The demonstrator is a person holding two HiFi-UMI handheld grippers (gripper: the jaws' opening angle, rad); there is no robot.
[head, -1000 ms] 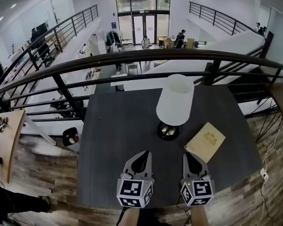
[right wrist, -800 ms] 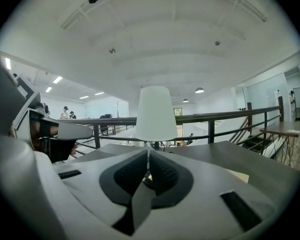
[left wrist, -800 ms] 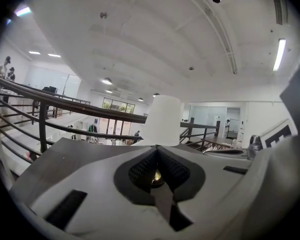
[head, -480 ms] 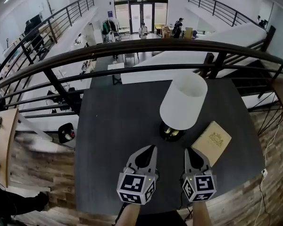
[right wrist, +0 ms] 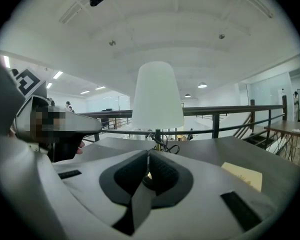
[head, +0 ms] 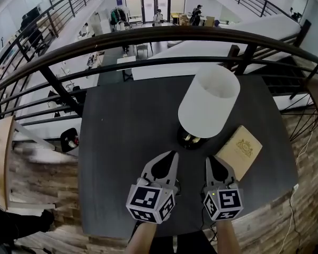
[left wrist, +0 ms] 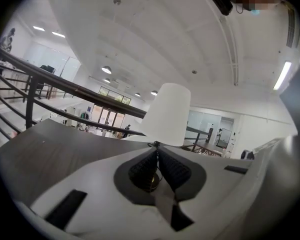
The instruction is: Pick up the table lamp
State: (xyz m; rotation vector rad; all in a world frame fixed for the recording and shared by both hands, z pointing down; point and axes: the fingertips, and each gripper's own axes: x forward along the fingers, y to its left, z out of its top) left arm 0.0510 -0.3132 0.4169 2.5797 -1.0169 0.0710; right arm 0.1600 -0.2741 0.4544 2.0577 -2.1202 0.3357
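The left gripper had advanced to just short of the table lamp, which stood upright and untouched. Its jaws had just cracked open to a narrow gap, empty. The right gripper had likewise closed in near the lamp's base, jaws barely apart, holding nothing. The grasp was probably imminent.

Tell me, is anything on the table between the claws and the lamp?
No. In the head view, only bare dark table lies between the left claw, the right claw and the lamp. The book sits off to the right.
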